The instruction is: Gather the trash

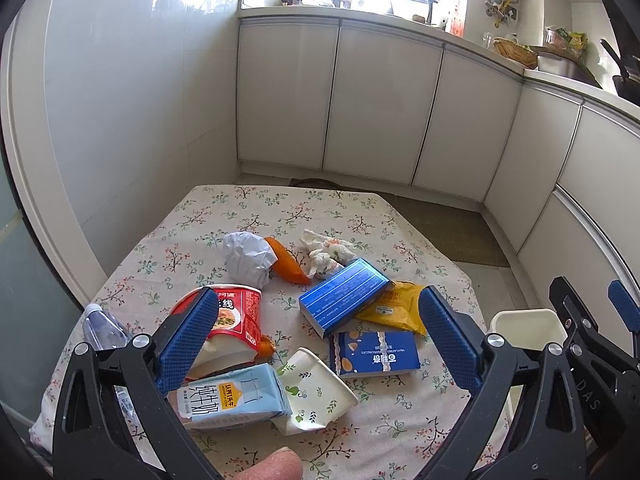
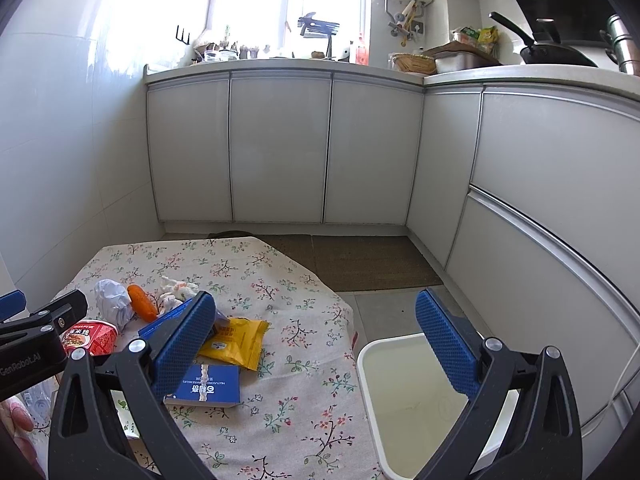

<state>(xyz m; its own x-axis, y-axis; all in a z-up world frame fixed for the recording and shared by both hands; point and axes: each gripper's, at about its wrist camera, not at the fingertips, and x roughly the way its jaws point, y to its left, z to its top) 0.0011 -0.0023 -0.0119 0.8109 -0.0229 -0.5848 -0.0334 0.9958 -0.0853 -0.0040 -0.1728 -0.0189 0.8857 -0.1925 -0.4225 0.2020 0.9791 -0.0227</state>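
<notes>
Trash pile, nothing grabbed yet
Both grippers, left gripper (image 1: 316, 336) and right gripper (image 2: 316, 344), spread wide; white bin (image 2: 404, 408) waits at 3 o'clock for drops.

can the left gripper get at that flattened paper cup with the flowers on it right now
Probably yes. The left gripper is open, and the paper cup lies between its fingers with nothing on top, though the milk carton touches its left side.

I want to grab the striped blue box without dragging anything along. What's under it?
The striped blue box lies tilted on the yellow snack packet, overlapping its left part. Its far end touches the crumpled tissue. Whatever else lies beneath it is hidden.
</notes>
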